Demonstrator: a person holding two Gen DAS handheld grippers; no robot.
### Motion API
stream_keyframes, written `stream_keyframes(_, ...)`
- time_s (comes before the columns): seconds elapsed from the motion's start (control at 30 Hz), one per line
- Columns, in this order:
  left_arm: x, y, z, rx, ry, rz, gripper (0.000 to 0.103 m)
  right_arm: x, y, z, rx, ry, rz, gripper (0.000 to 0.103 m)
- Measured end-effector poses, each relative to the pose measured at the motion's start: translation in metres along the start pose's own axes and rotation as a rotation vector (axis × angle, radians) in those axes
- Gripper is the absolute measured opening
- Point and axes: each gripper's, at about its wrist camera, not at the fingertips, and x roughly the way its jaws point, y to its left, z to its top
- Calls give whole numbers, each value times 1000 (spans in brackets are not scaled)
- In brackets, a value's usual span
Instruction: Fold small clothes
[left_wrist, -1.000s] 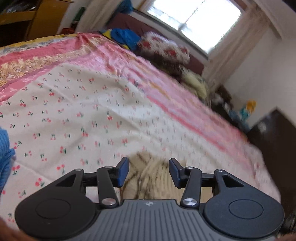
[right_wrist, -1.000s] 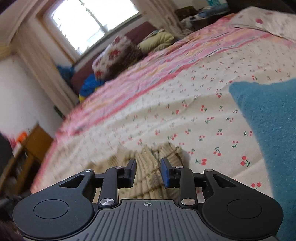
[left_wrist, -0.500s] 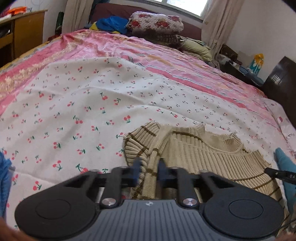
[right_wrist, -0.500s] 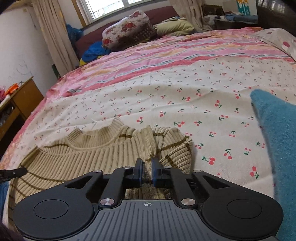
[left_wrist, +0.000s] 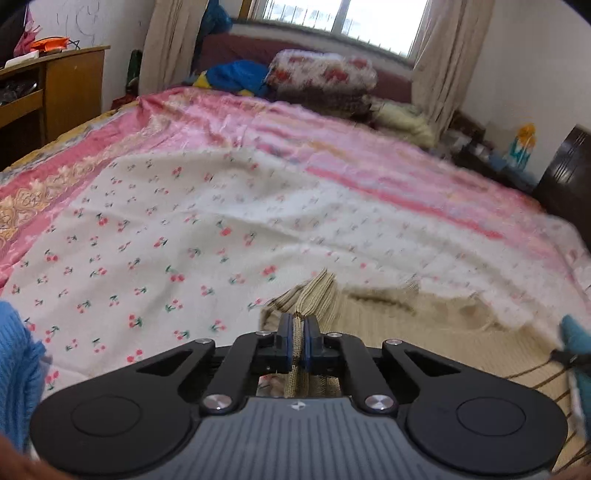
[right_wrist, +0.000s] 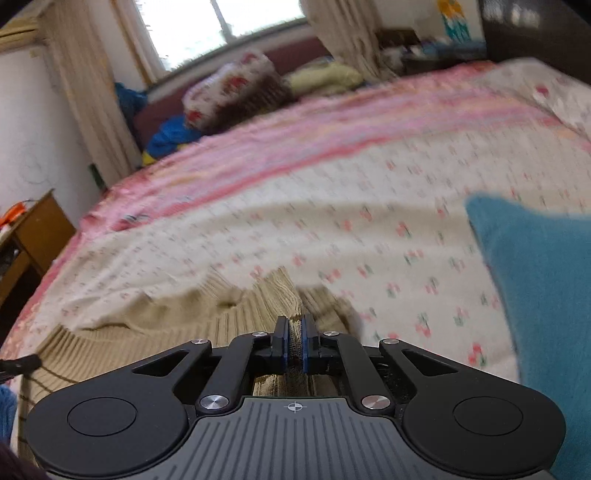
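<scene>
beige ribbed knit sweater (left_wrist: 424, 325) is lying flat on a cherry-print bedspread (left_wrist: 155, 236), near the front edge of the bed; the left gripper (left_wrist: 299, 345) is pinching a raised ridge of the knit at 1 side, its blue pads pressed together on the fabric; the right gripper (right_wrist: 294, 343) is doing the same at the other side, its jaws closing the last little bit with a thick fold of knit squeezed between them; both views are blurring, so finer detail of the sleeves and neckline is hard to tell. to do this fold well, it is probably best that both hands are lifting together and level, keeping the cloth taut between the 2 grips, then carrying the pinched edge over so the sides line up before letting go; a blue knit garment (left_wrist: 16, 373) and a teal cloth (right_wrist: 543, 295) are lying just beside, and are likely to snag. no basket, box or other container is showing in either view.
</scene>
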Motion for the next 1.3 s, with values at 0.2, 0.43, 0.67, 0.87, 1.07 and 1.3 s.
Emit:
stream_keyframes(0.2,-14,-6,16,2,-77,-45,13,-30,-12,9,75,-131,67,6)
stream_keyframes(0.43,28,3,1,0,31,67,14,11,-7,-7,10,-15,-54,6)
stream_keyframes(0.67,12,13,2,-47,6,53,19,-2,-3,-1,-22,-37,-75,13)
stream_keyframes(0.87,-38,19,-4,-56,-61,45,20,-52,14,-12,-82,-121,-38,13)
stream_keyframes(1.07,-69,1,-59,-3,-27,-1,21,-77,26,-54,-134,-87,57,13)
stream_keyframes(1.3,-48,9,-86,-17,66,44,26,-56,8,-73,-98,-3,-2,4)
